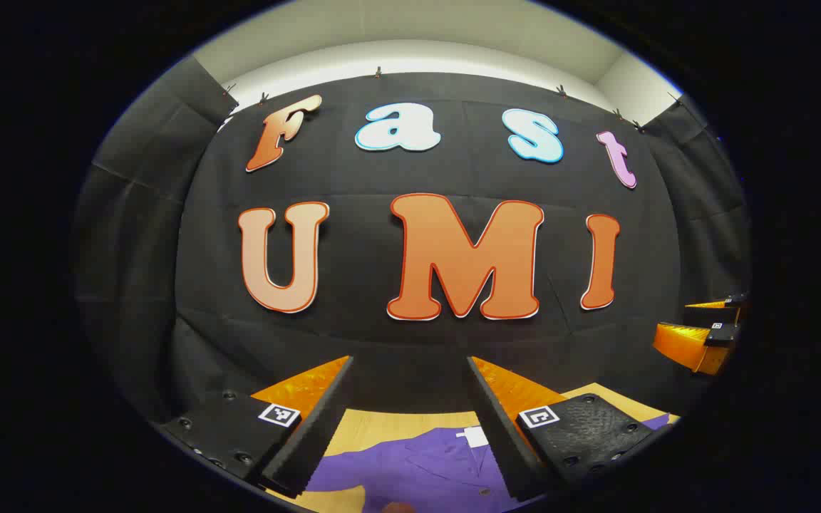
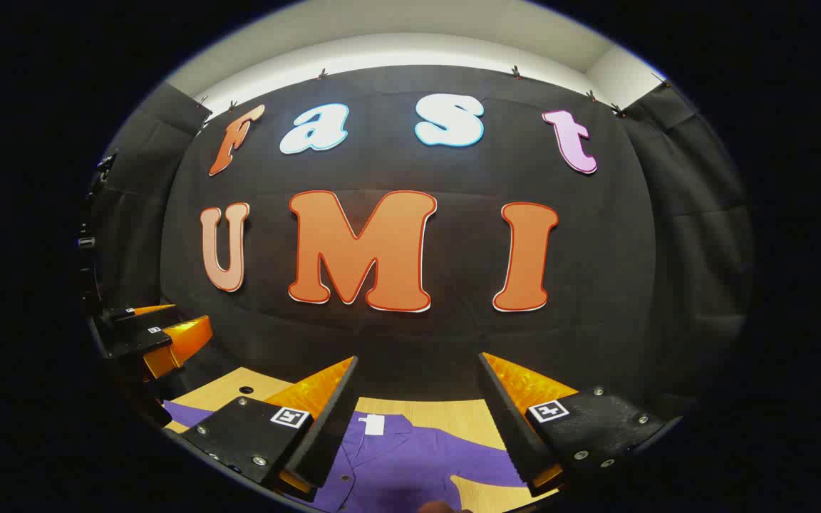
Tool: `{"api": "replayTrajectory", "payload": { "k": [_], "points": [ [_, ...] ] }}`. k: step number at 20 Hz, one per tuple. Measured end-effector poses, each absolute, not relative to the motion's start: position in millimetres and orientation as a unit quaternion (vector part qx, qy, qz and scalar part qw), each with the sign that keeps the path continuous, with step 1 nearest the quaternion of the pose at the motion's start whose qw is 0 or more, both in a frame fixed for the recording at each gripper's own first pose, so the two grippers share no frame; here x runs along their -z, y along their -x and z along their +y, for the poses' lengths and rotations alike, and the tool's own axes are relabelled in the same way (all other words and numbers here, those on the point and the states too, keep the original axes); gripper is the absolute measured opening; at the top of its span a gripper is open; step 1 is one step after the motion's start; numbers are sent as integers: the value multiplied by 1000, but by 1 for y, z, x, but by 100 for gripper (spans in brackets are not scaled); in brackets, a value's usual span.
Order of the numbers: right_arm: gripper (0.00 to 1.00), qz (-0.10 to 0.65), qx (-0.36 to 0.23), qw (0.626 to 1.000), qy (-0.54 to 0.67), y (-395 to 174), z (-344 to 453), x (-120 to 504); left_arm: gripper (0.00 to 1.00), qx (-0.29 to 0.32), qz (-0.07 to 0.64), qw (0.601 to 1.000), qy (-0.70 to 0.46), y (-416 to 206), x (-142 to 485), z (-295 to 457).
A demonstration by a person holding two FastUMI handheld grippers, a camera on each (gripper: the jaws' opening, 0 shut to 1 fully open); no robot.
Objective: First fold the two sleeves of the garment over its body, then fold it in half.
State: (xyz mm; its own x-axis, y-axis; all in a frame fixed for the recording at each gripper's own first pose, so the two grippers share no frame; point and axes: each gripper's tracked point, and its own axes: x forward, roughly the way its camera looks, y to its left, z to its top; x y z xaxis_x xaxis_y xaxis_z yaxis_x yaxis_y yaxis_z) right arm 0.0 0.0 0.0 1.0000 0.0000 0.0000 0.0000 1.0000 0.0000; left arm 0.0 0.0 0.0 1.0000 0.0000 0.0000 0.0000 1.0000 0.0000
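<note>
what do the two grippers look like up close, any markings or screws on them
The left gripper and the right gripper match: two long wedge-shaped fingers with ridged inner faces, each mounted on a dark block studded with round screws. Every block carries a small square black-and-white marker tag. The fingers' outer faces look glossy and faceted. No cables or sleeves are visible.

A black cloth wall [image 1: 410, 335] hangs straight ahead, pinned along its top edge by small clips [image 1: 378, 72]. More black cloth [image 2: 688, 214] closes in both sides. Above it runs a pale, evenly lit wall band [image 2: 410, 50] with no shadows. Below, a light wooden table [image 1: 382, 424] reaches toward the cloth, a small dark hole [image 2: 246, 390] near its far edge.
</note>
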Motion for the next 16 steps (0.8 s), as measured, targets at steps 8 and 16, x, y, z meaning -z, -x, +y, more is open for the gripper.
{"api": "replayTrajectory", "payload": {
  "k": [8,16],
  "points": [
    [96,-2,-6,1000,4,9,13,4,96,-12,-15,1000,0,17,-8,12],
    [96,-3,2,1000,5,20,13,6,95,5,-22,1000,1,26,-9,-3]
  ]
}}
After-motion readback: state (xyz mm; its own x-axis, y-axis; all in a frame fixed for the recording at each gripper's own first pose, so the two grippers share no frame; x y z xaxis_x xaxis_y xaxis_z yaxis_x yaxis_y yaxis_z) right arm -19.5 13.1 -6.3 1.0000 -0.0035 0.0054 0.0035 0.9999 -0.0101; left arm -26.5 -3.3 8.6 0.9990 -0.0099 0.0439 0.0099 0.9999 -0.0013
